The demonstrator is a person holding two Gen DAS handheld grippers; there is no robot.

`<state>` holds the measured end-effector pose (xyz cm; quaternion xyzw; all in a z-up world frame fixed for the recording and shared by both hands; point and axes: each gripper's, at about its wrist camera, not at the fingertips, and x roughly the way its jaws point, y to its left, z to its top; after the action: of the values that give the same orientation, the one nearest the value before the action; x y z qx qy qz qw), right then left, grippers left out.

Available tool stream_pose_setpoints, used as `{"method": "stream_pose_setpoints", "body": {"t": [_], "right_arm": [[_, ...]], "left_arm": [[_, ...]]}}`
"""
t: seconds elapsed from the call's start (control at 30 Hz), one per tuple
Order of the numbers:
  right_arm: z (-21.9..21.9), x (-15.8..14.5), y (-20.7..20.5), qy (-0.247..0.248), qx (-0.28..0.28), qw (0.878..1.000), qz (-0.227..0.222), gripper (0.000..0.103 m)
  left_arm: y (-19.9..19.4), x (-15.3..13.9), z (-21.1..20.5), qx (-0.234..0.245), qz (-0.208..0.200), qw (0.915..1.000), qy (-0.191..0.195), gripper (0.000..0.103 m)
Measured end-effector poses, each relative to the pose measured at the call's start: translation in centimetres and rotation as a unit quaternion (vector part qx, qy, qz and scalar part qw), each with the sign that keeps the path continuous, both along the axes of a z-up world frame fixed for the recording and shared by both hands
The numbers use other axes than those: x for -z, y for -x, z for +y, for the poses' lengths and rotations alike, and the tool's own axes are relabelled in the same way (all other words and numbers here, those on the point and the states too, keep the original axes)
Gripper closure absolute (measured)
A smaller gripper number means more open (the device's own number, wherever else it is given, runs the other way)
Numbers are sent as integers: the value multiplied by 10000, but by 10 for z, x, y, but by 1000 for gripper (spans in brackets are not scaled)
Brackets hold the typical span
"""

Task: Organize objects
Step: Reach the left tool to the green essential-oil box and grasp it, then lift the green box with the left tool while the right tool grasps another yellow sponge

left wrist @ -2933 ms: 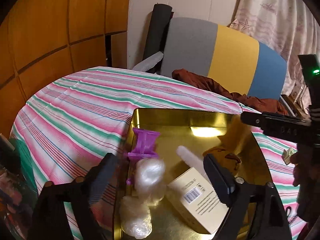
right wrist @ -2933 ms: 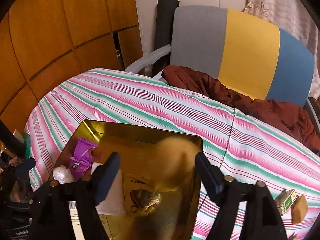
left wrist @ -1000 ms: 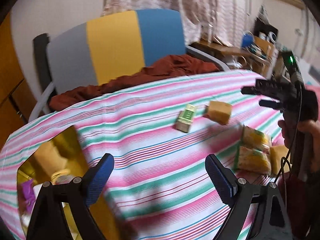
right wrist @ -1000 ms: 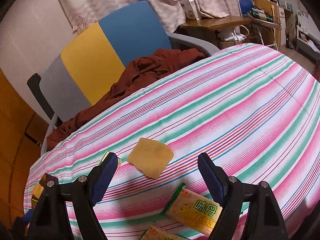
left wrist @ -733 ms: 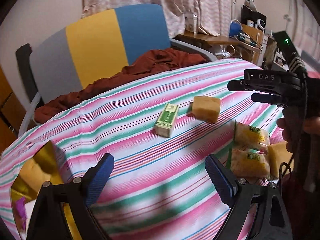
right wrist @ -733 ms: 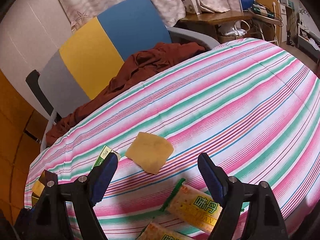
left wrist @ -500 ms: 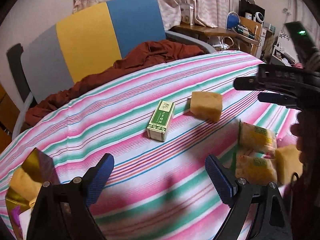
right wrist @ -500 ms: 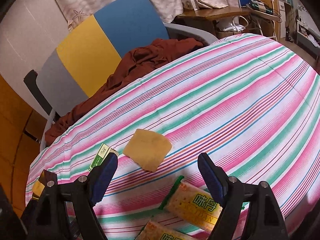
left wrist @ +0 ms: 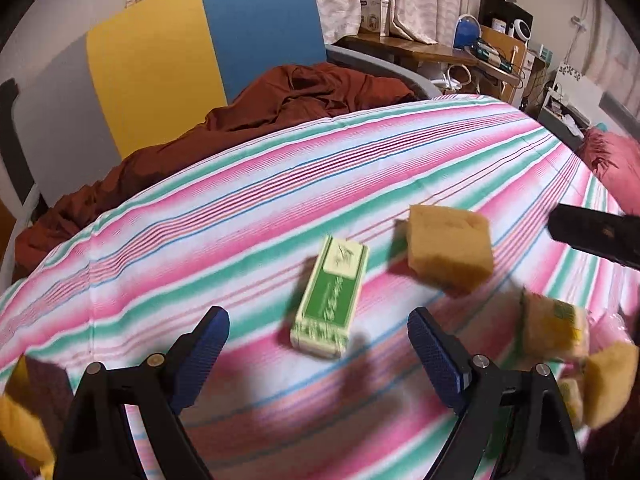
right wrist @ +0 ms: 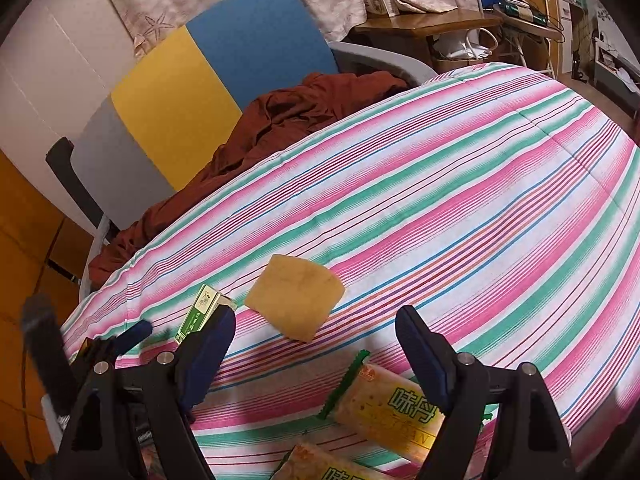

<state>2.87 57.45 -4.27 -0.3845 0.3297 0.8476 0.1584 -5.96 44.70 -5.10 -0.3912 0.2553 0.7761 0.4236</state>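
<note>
The left gripper [left wrist: 318, 344] hangs over the striped tablecloth [left wrist: 224, 216] with its jaws spread wide and nothing between them. Just ahead of it, roughly centred between the blue pads [left wrist: 208, 344], lies a green box [left wrist: 330, 304], flat on the cloth and pointing away. Beside the box, to its right and a little farther off, sits a yellow sponge [left wrist: 450, 250]; the two are close but apart. The right gripper [right wrist: 314, 344] is likewise spread and empty. Snack packets [right wrist: 390, 412] lie under and between its fingers at the near edge, one partly hidden by the right finger. Beyond them the sponge [right wrist: 296, 296] rests on the cloth, with the box [right wrist: 202, 310] at its left, partly behind the left pad. Farthest back, a brown cloth [right wrist: 276, 124] is heaped on a grey, yellow and blue chair [right wrist: 208, 72].
</note>
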Motion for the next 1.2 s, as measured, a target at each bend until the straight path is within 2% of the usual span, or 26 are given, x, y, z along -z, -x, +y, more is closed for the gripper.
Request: {"method": "stream_pose_setpoints", "body": {"t": [0.13, 0.17, 0.2, 0.23, 0.27, 0.3, 0.37, 0.57, 0.77, 0.87, 0.97, 1.03, 1.2], "right_arm": [[0, 1, 1, -4, -10, 10000, -19, 19], [0, 2, 2, -15, -19, 10000, -33, 19], [0, 2, 2, -27, -28, 10000, -51, 19], [0, 3, 3, -36, -36, 10000, -68, 19], [-1, 3, 3, -40, -41, 10000, -79, 19], [0, 3, 3, -51, -46, 9999, -87, 19], [-1, 4, 4, -95, -75, 9999, -104, 19], [-10, 3, 11, -287, -310, 9989, -181, 19], [-32, 7, 30, -607, -886, 9929, -507, 19], [-43, 10, 47, -1058, -1245, 9830, -834, 17], [-49, 21, 69, -1525, -1570, 9673, -1284, 17], [-48, 27, 80, -1639, -1682, 9608, -1470, 17], [-42, 41, 97, -1622, -1834, 9566, -1581, 17]], "left_arm": [[10, 11, 21, 10, 10, 9999, 125, 22], [15, 16, 26, -14, -63, 9997, 227, 27], [19, 21, 29, -62, -172, 9995, 277, 40], [23, 26, 30, -115, -285, 9990, 320, 47], [24, 30, 30, -163, -278, 9990, 312, 50], [23, 30, 28, -187, -184, 9992, 287, 60], [21, 29, 23, -241, -254, 9992, 203, 72], [-9, 29, -17, -481, -277, 9985, 26, 72], [-35, 29, -63, -771, -373, 9959, -275, 72], [-42, 30, -75, -724, -304, 9961, -397, 72], [-40, 32, -77, -685, -346, 9960, -451, 71], [-38, 32, -79, -664, -377, 9957, -517, 71], [-40, 34, -80, -661, -367, 9953, -604, 71]]}}
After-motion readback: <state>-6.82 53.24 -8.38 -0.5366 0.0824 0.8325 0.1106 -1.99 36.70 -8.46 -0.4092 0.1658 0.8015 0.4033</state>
